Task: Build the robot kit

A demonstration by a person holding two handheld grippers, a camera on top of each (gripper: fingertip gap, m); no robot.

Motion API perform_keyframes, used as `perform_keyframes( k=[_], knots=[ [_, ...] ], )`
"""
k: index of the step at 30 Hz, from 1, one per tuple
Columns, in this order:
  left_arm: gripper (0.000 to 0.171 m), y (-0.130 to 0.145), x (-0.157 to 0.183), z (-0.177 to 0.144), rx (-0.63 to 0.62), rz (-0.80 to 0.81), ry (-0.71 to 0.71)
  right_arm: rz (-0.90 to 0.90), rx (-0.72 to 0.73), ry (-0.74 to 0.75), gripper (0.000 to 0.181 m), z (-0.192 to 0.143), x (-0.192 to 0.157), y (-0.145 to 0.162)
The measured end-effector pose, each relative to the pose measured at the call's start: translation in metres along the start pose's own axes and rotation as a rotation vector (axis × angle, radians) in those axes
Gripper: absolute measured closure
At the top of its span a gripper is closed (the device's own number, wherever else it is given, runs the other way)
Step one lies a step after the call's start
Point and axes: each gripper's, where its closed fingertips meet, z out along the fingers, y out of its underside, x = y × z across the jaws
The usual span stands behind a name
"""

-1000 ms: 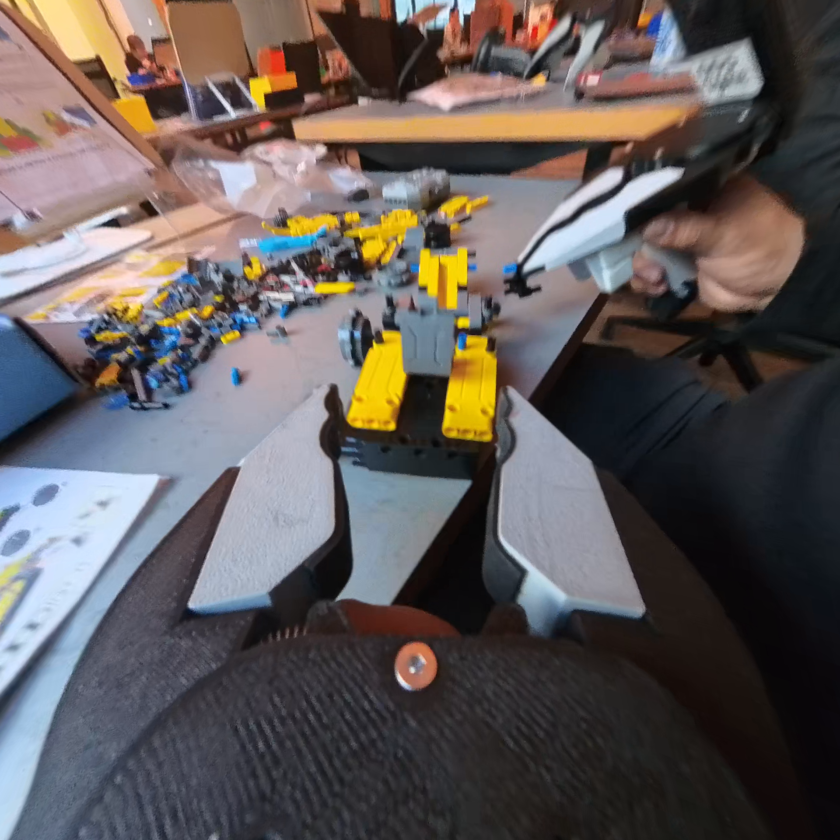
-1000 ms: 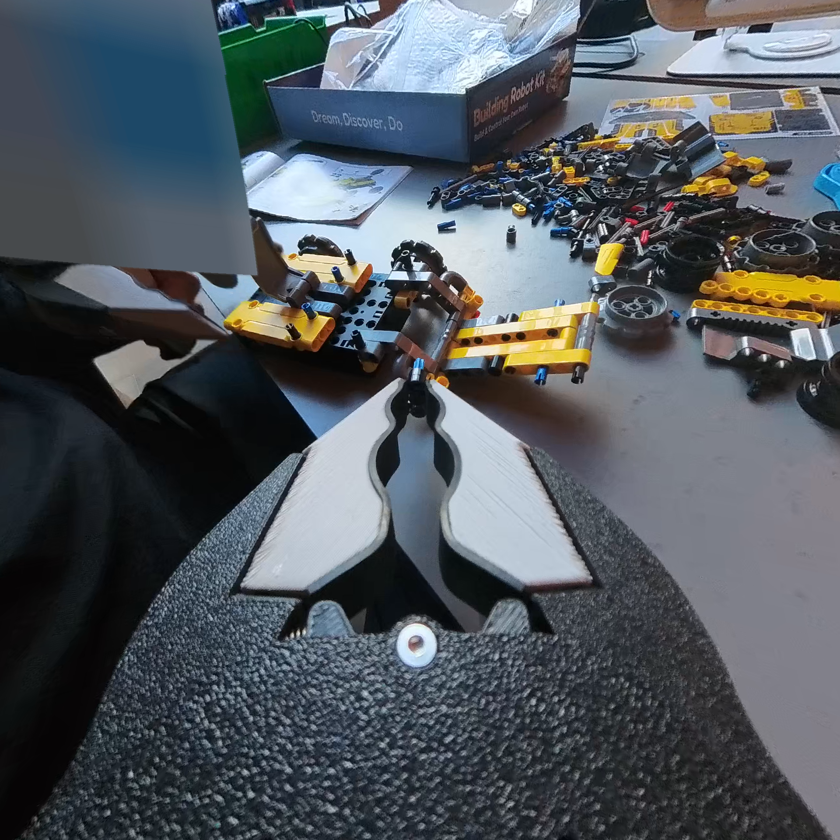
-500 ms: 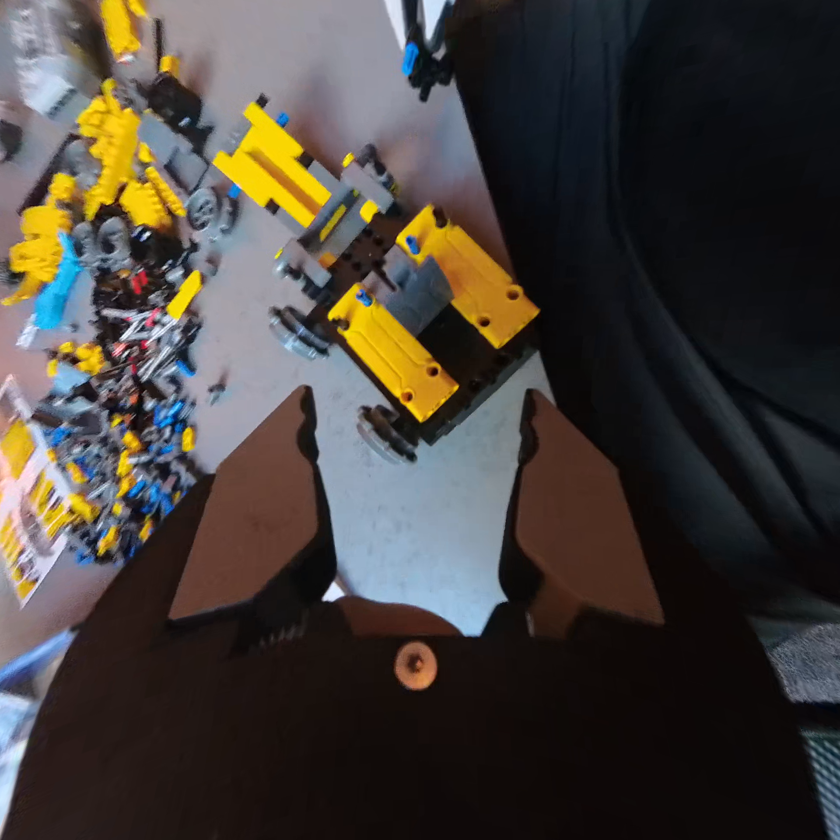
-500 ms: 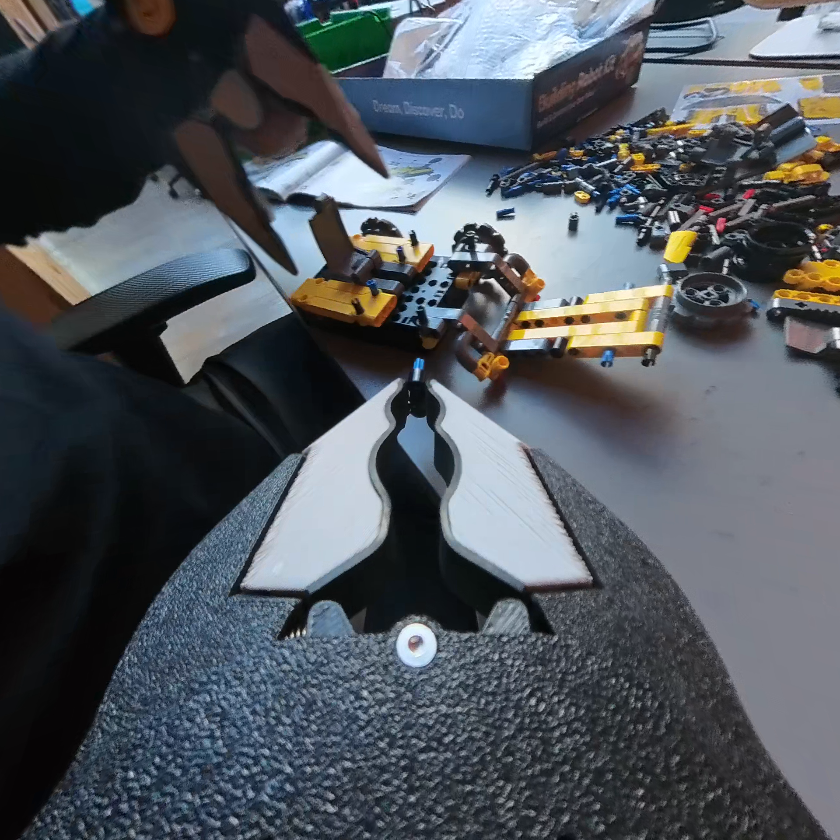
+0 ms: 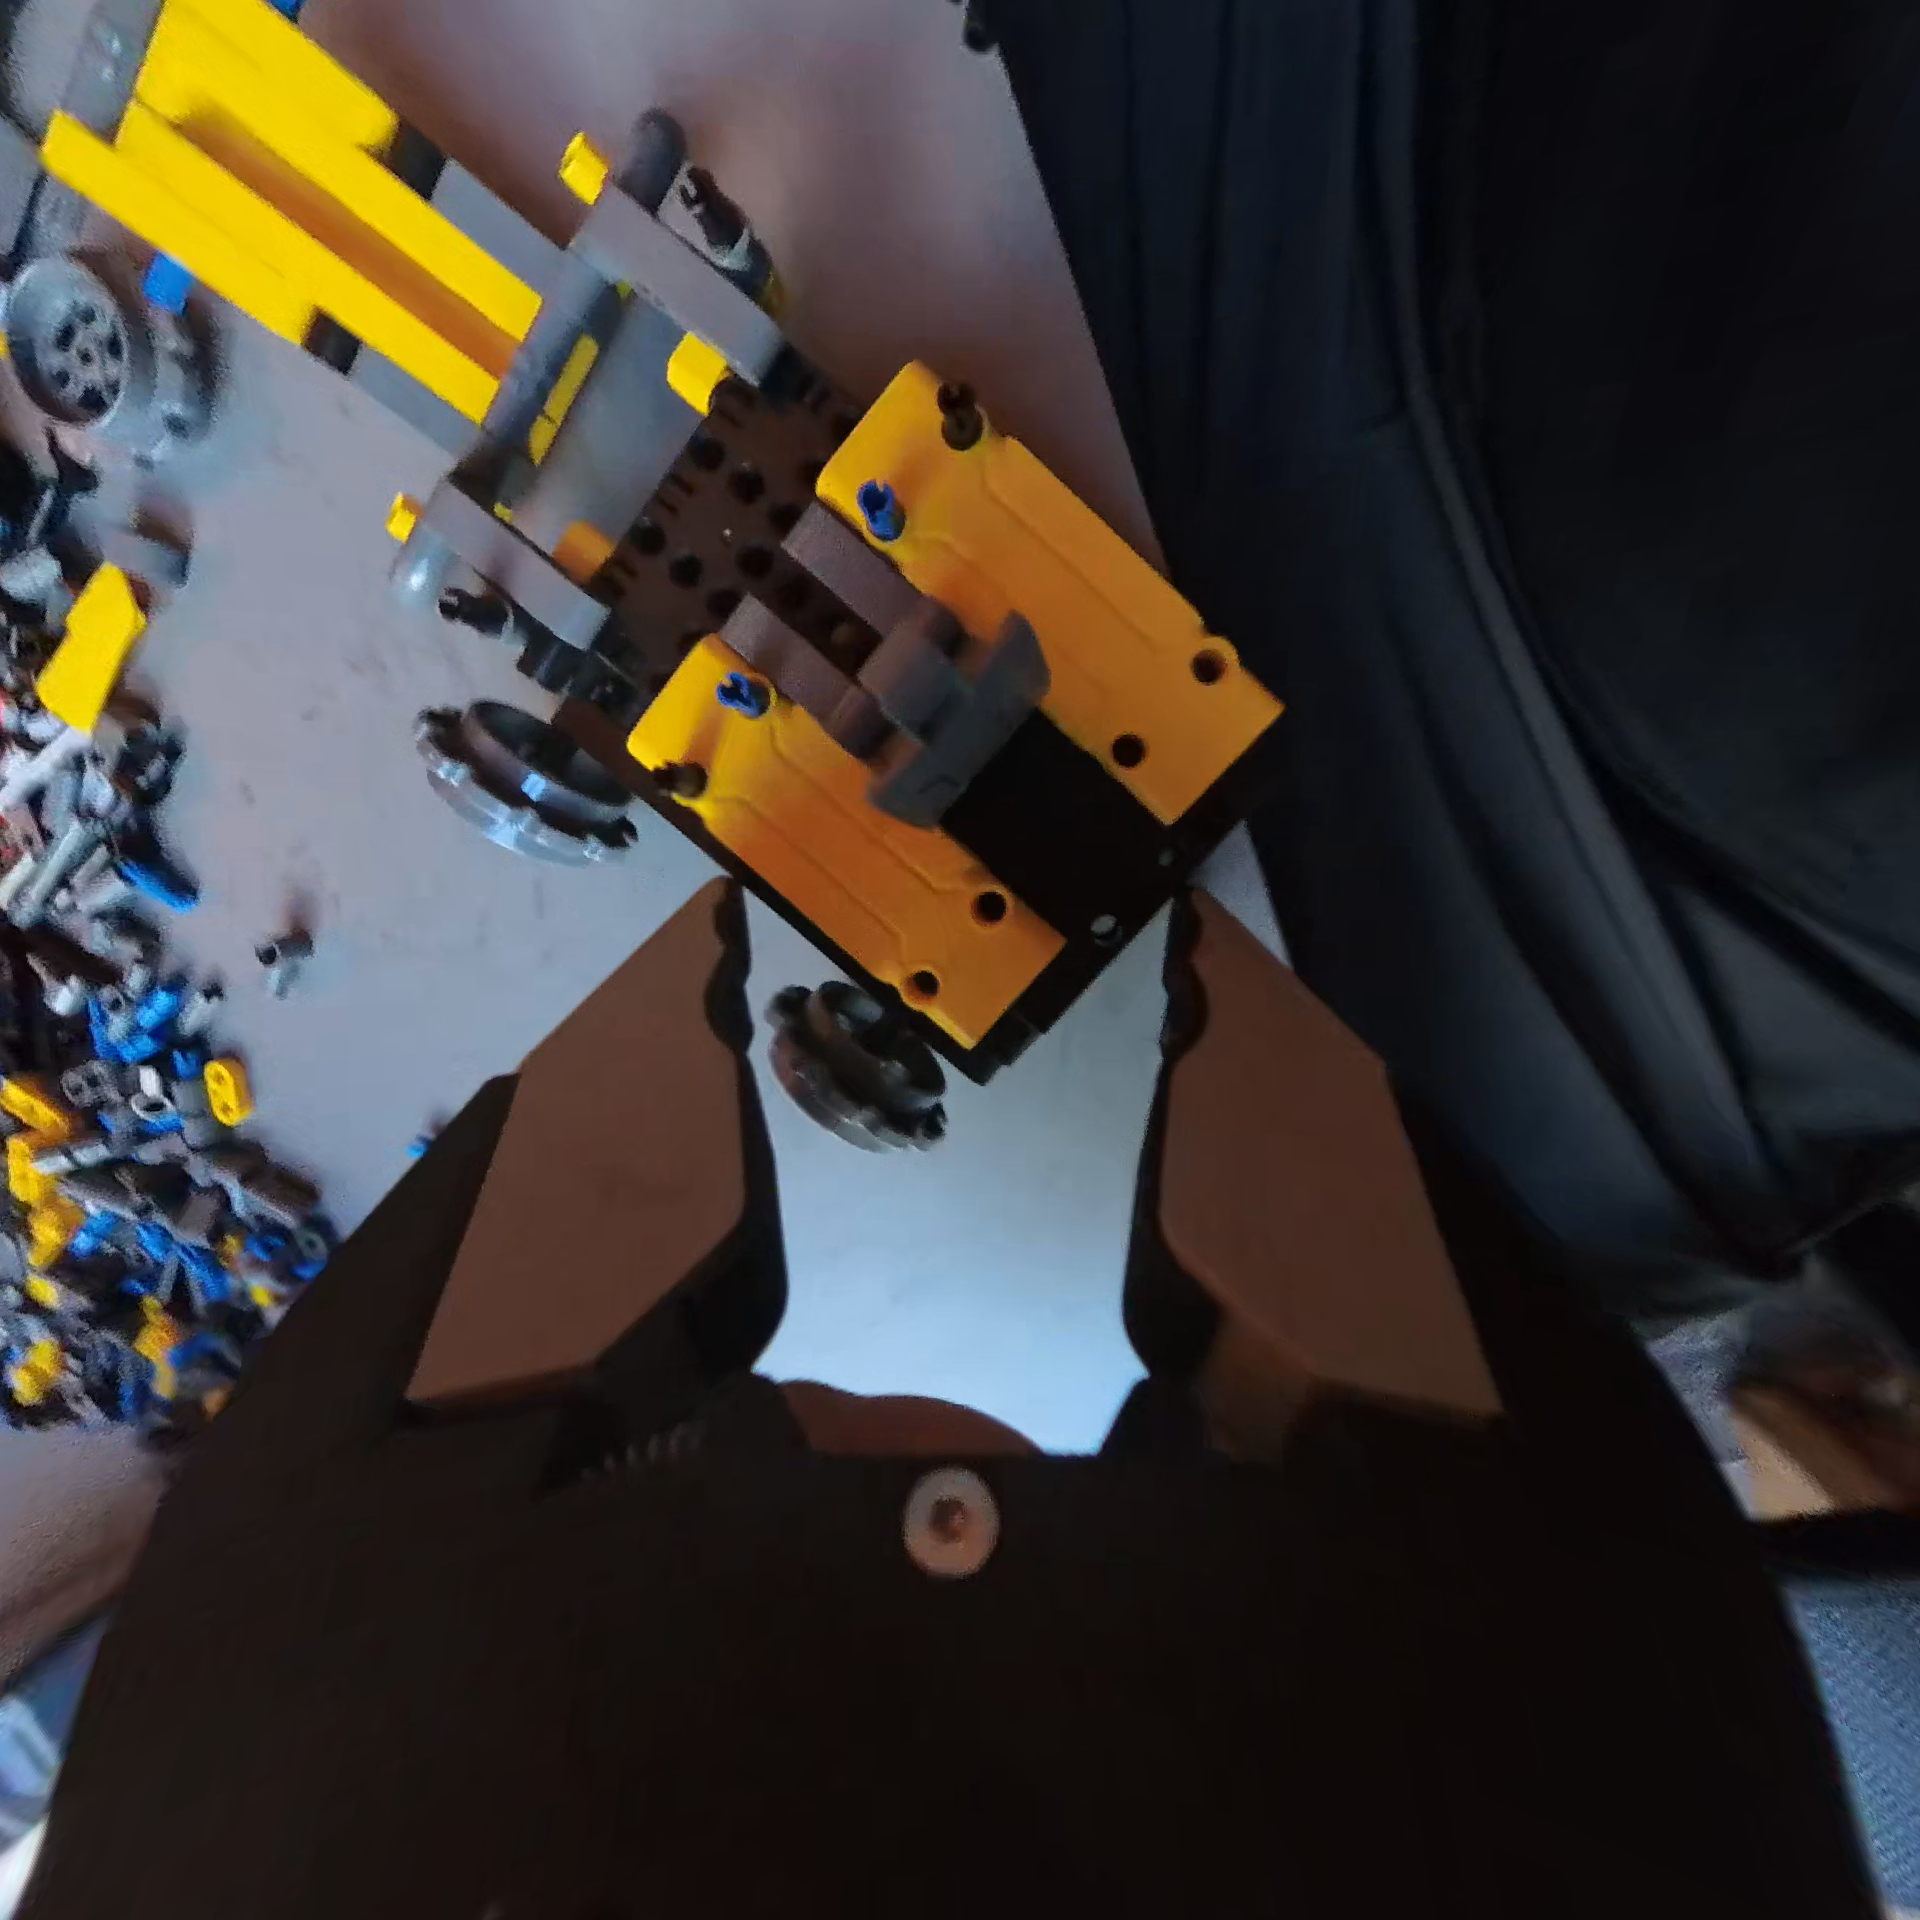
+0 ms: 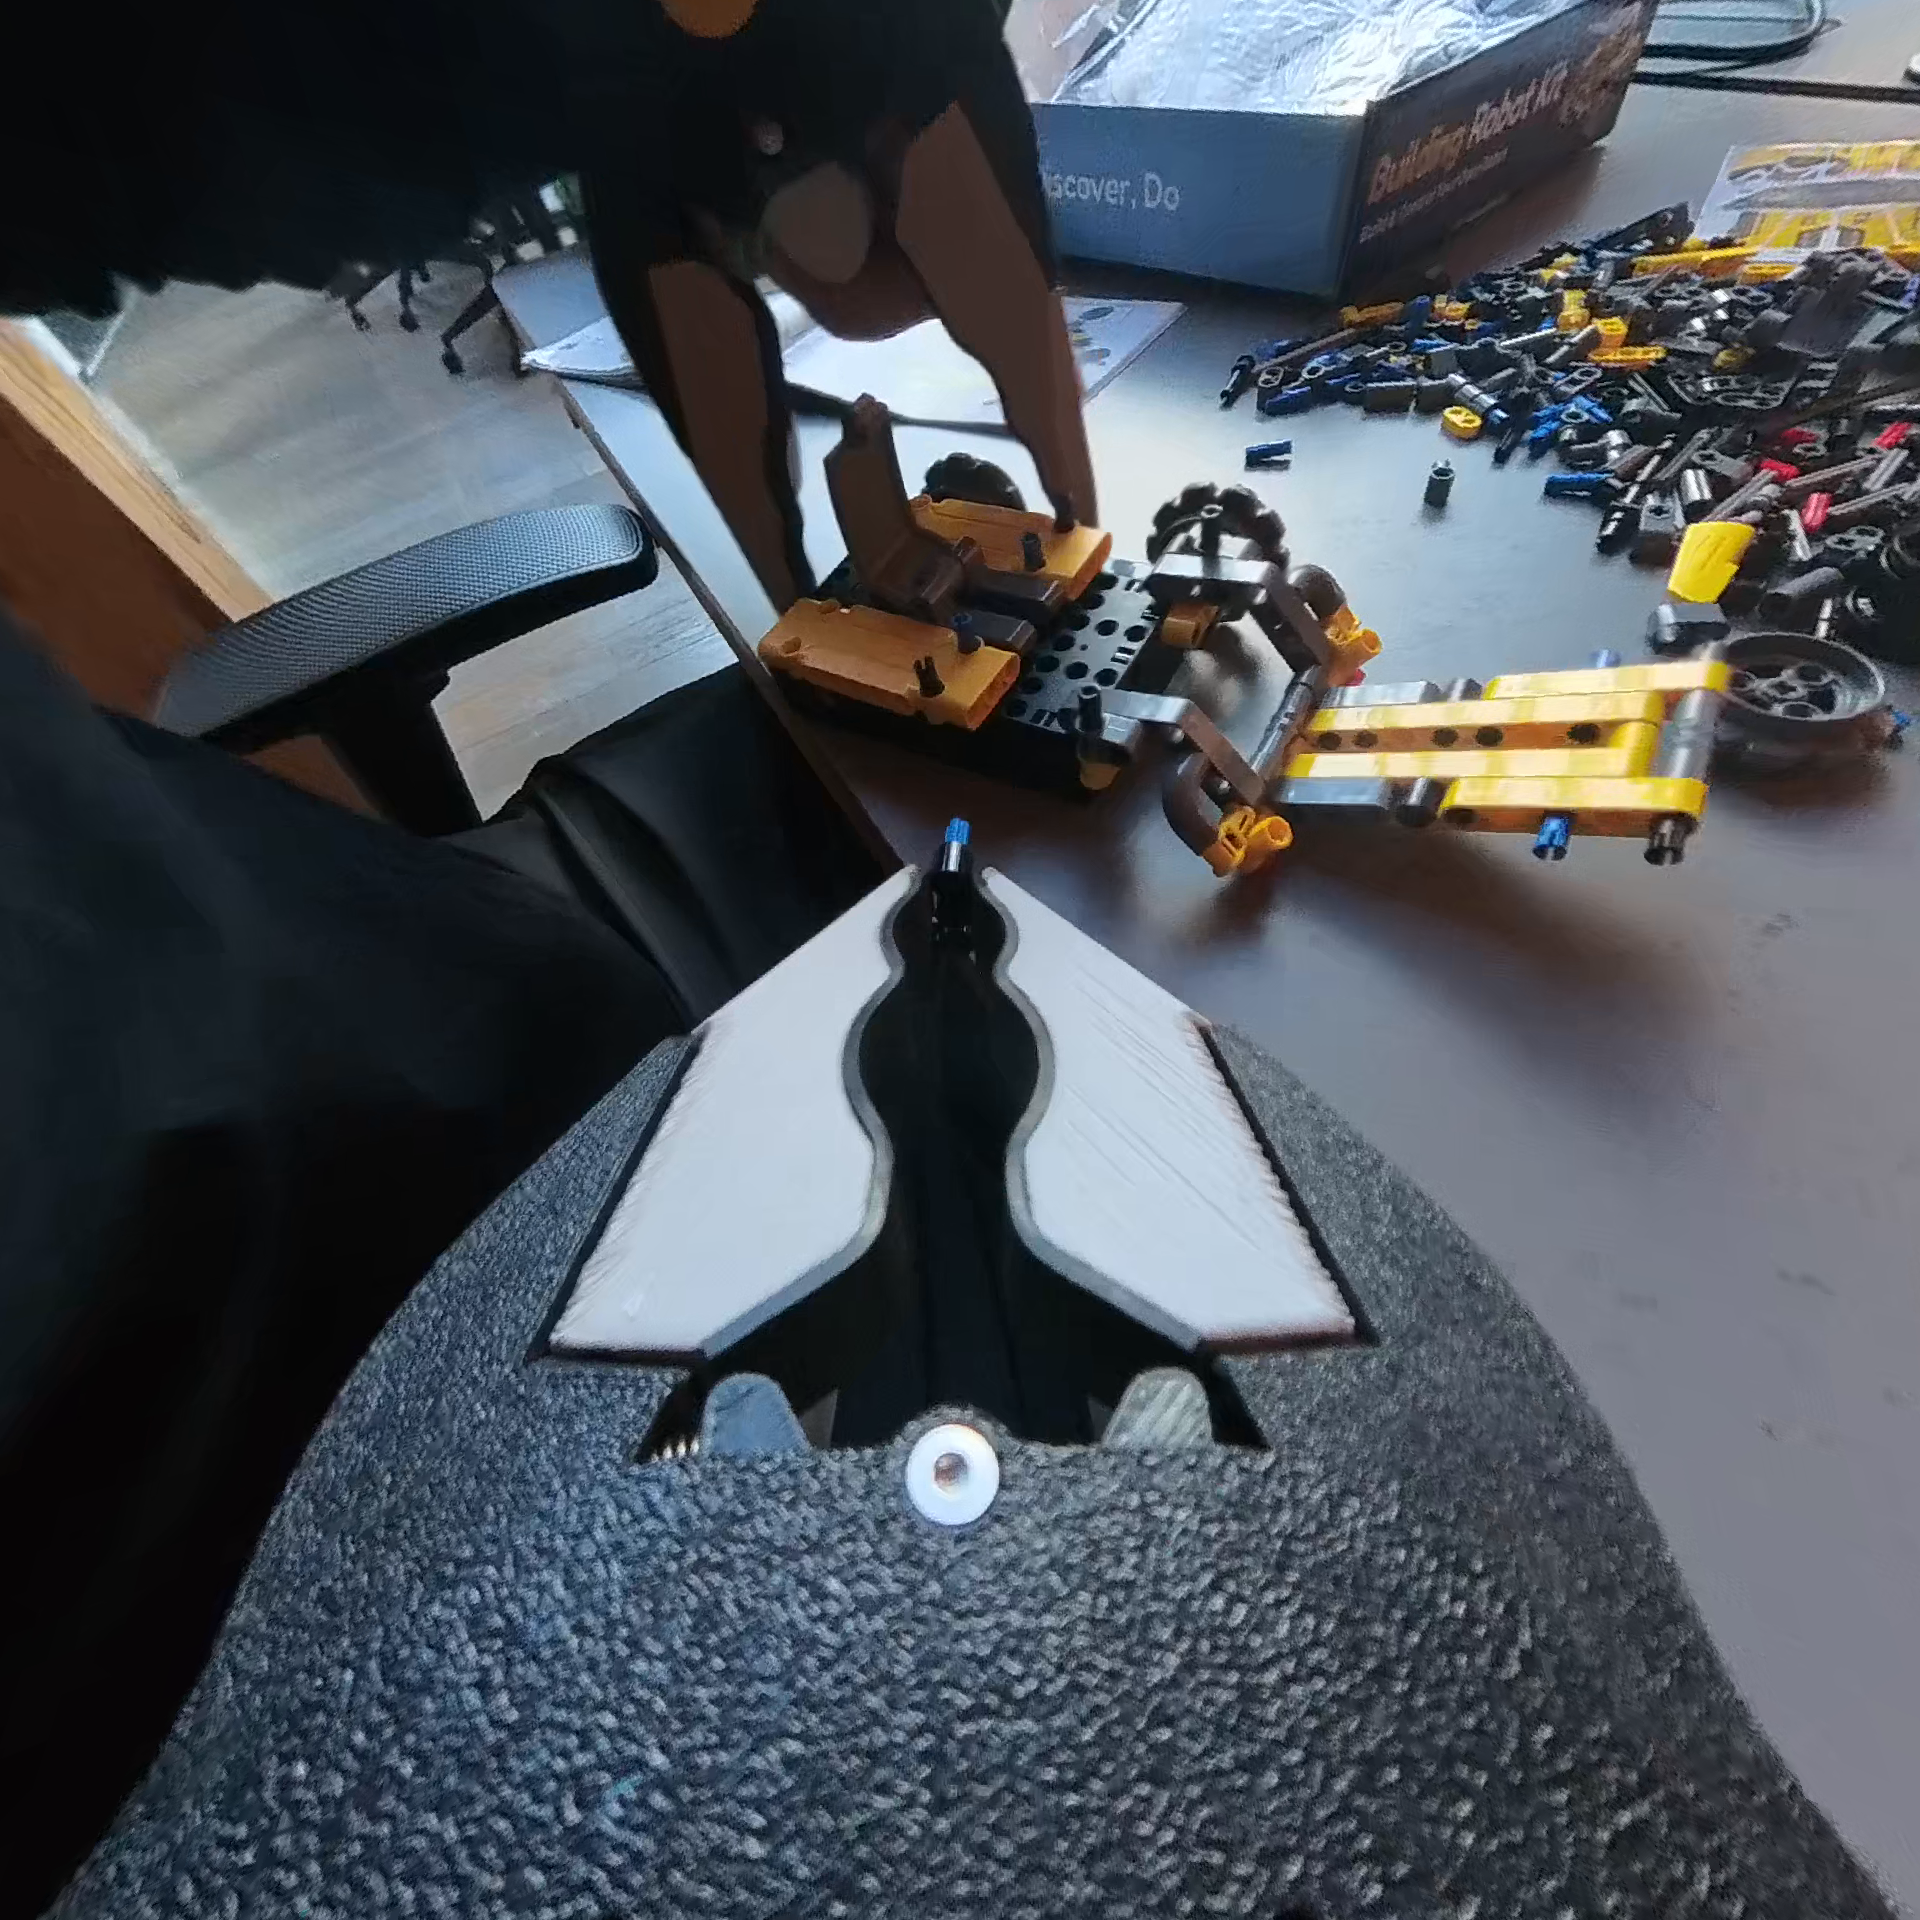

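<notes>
Worktop (image 6: 1455, 1091): yellow-black brick vehicle (image 5: 935, 665) sits at the near edge, left claw (image 5: 956, 914) wide, straddling its rear. Right claw (image 6: 951, 883) pinches a blue-tipped pin (image 6: 953, 844), hovering just short. Risk: an off-centre squeeze could nudge the vehicle off the edge.

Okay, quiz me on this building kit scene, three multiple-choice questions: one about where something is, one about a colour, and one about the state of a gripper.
1. Where does the partly built model stand?
A. inside the cardboard box
B. at the table's near edge
C. on the chair armrest

2. What colour is the tip of the pin in the right gripper?
A. blue
B. red
C. yellow

3. How is the left gripper?
A. shut on a wheel
B. shut on nothing
C. open, over the model's rear end

Answers: 1 B, it stands by the table edge; 2 A, a blue end pokes out; 3 C, its fingers stand wide apart.
</notes>
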Motion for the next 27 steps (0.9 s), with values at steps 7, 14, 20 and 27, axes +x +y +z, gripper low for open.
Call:
perform_keyframes(
  k=[7,14,20,27],
  knots=[
    [0.102,-0.017,0.009,0.006,0.039,-0.406,-0.178,0.038,0.008,0.077,0.174,0.003,0.016,-0.005],
    [0.101,-0.025,0.019,0.006,0.027,-0.563,-0.263,0.04,-0.016,0.14,0.174,0.005,0.028,-0.006],
    [0.077,-0.048,0.024,-0.03,0.126,-0.404,-0.23,0.034,-0.014,0.147,0.174,0.004,0.036,-0.011],
    [0.068,-0.061,0.0,-0.015,0.129,-0.102,-0.104,-0.011,-0.074,0.164,0.174,0.022,0.042,-0.005]
  ],
)
